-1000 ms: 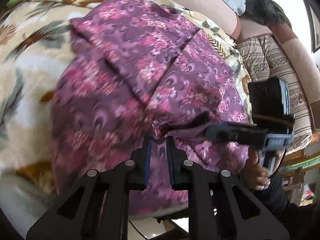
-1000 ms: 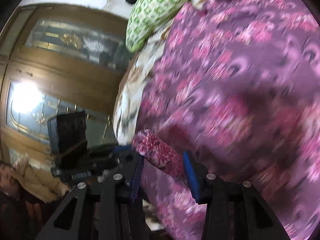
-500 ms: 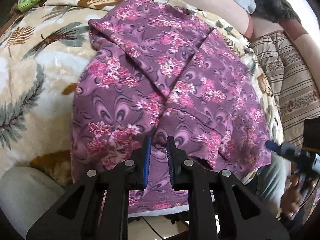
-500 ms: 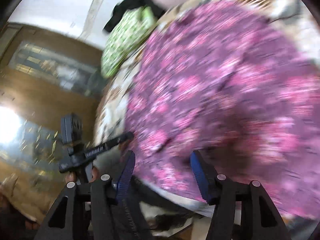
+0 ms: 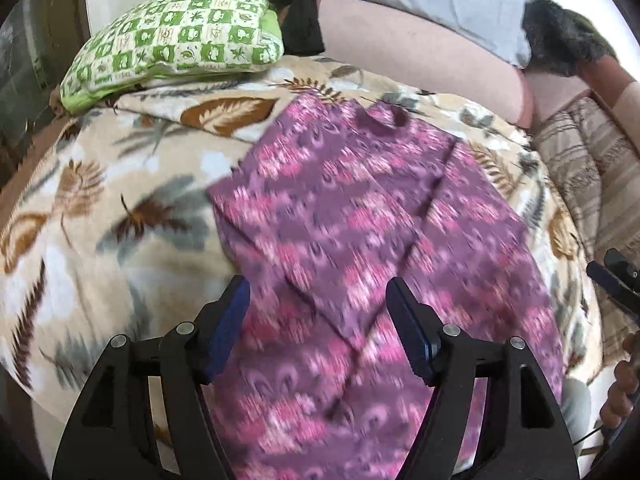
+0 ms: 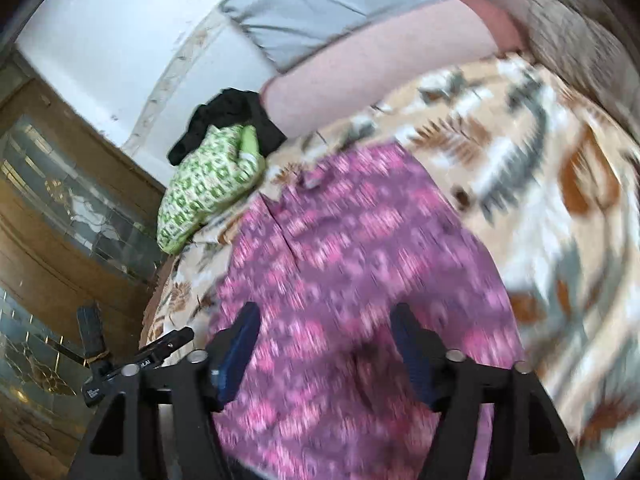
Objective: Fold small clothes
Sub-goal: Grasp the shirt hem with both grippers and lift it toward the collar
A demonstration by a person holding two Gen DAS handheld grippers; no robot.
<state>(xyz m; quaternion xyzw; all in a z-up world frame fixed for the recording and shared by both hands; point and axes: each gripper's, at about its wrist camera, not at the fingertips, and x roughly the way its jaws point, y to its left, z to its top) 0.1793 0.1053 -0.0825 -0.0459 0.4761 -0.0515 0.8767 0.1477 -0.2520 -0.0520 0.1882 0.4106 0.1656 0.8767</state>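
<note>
Both the left tongs (image 5: pixel 318 312) and right tongs (image 6: pixel 324 340) hang spread above the purple garment (image 5: pixel 360 240); only the right view shows the wooden door (image 6: pixel 60 240).

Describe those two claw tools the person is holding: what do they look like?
Both match. The left gripper and right gripper are matte black plastic, each with two angular fingers with triangular cutouts, round silver screws and dark blue pads on the inner faces. No cables or sleeves show clearly.
</note>
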